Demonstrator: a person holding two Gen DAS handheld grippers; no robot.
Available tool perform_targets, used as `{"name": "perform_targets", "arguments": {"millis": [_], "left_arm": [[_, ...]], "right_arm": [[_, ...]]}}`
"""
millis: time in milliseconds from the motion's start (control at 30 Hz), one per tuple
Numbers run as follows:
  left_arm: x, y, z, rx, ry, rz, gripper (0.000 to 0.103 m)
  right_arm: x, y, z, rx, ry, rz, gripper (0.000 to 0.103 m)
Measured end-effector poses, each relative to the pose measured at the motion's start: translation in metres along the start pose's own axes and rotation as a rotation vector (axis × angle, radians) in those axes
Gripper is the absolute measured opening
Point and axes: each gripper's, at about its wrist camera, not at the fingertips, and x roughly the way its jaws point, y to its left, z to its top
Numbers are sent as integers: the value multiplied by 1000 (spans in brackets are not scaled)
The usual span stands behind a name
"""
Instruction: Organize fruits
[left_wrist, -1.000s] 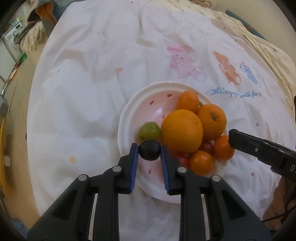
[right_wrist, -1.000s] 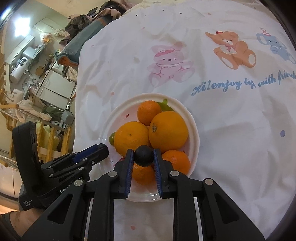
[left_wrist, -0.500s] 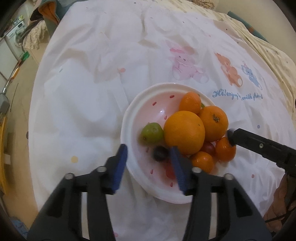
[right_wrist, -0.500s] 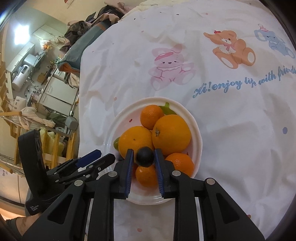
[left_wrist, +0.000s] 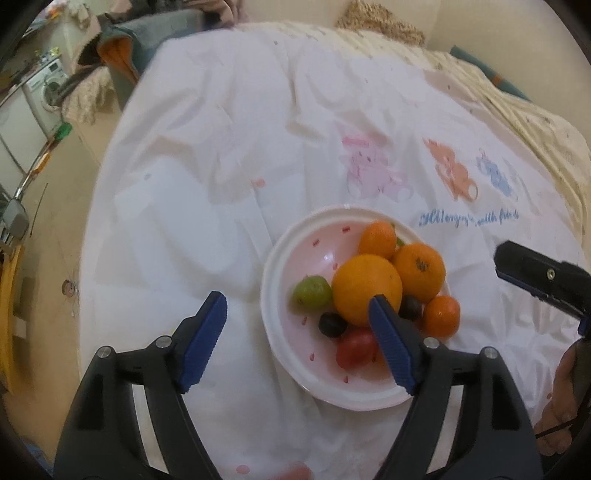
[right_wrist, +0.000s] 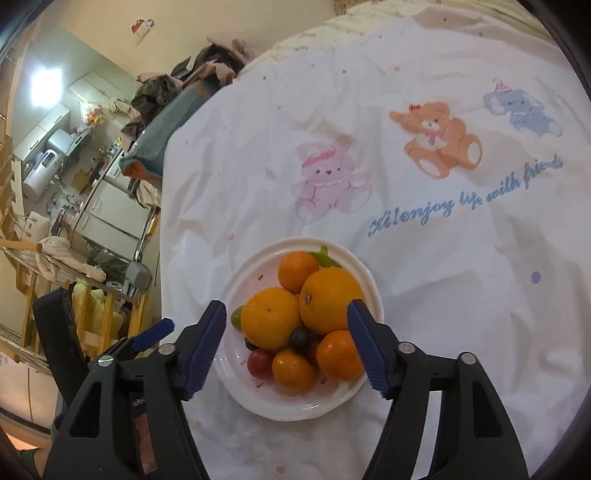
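Observation:
A white bowl (left_wrist: 280, 266) (right_wrist: 364, 273) on the white cloth holds two large oranges (left_wrist: 365, 282) (right_wrist: 271, 317), several small tangerines, a green fruit (left_wrist: 312, 291), red tomatoes (left_wrist: 356, 347) and two dark grapes (left_wrist: 332, 324) (right_wrist: 298, 338). My left gripper (left_wrist: 297, 323) is open and empty, raised above the bowl's near left side. My right gripper (right_wrist: 286, 338) is open and empty above the fruit pile. The right gripper also shows at the right of the left wrist view (left_wrist: 535, 273), and the left gripper at the lower left of the right wrist view (right_wrist: 151, 336).
The cloth (right_wrist: 443, 229) carries printed bears and blue lettering beyond the bowl. The table edge drops off to the left, with kitchen appliances and clutter (right_wrist: 55, 155) beyond. A patterned cloth (left_wrist: 517, 103) lies at the far right.
Both grippers opened and released their dark grapes into the bowl. Both have lifted and pulled back from the fruit.

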Motion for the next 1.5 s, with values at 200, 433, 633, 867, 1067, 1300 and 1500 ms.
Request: {"name": "perform_targets", "arguments": {"millis": [200, 433, 633, 867, 1067, 1300, 1500], "left_arm": [[-41, 9, 1, -24, -112, 4, 76], [-89, 9, -13, -9, -211, -11, 100], [-102, 13, -35, 1, -192, -12, 101], [-116, 16, -64, -8, -162, 1, 101], [-130, 13, -83, 12, -190, 24, 101], [-133, 6, -91, 52, -231, 58, 102], [-133, 5, -91, 54, -247, 40, 102]], "right_arm": [[-33, 13, -6, -34, -49, 3, 74], [-77, 26, -31, -85, -138, -35, 83], [-95, 22, -53, -68, -156, -86, 84], [-105, 28, -81, -90, -170, -147, 96], [-118, 34, -102, -101, -260, -194, 103], [-110, 35, -114, -133, -290, -280, 103], [-109, 50, -118, -210, -307, -301, 103]]}}
